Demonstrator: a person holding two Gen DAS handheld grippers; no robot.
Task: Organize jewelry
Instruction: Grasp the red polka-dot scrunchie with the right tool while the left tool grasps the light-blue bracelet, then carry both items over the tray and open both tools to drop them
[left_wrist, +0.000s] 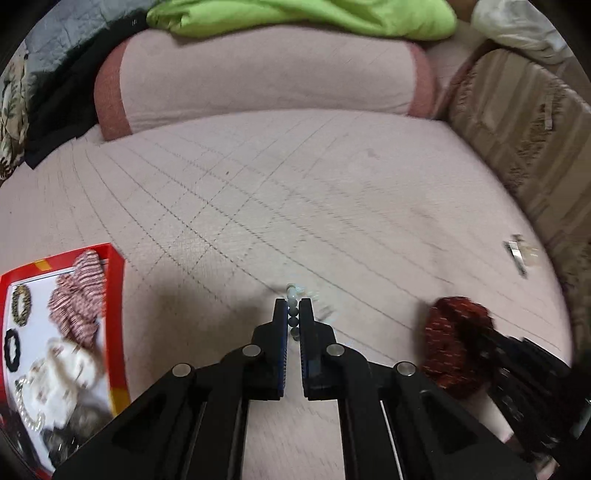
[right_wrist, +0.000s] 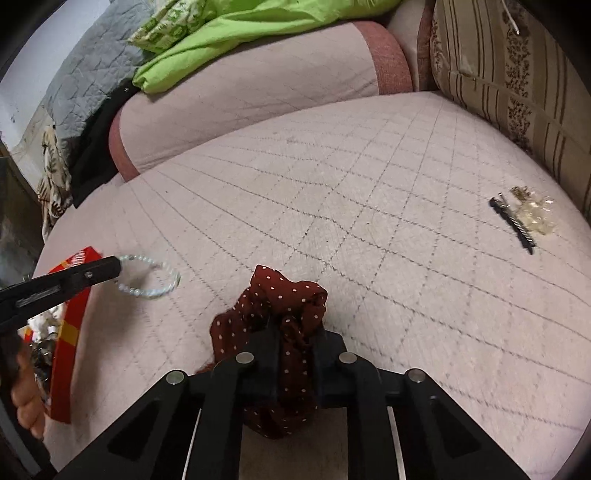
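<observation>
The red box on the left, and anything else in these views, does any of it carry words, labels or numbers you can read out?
Nothing readable.
Red box: pale lettering on its top edge, too blurred and cut off by the left tool.
Bedspread, hair clip: no text.

The red tray is cut off by the left edge in both views. Motion blur smears the small clips near the bed's right edge in the left wrist view. The bead bracelet is partly hidden behind the left gripper.
</observation>
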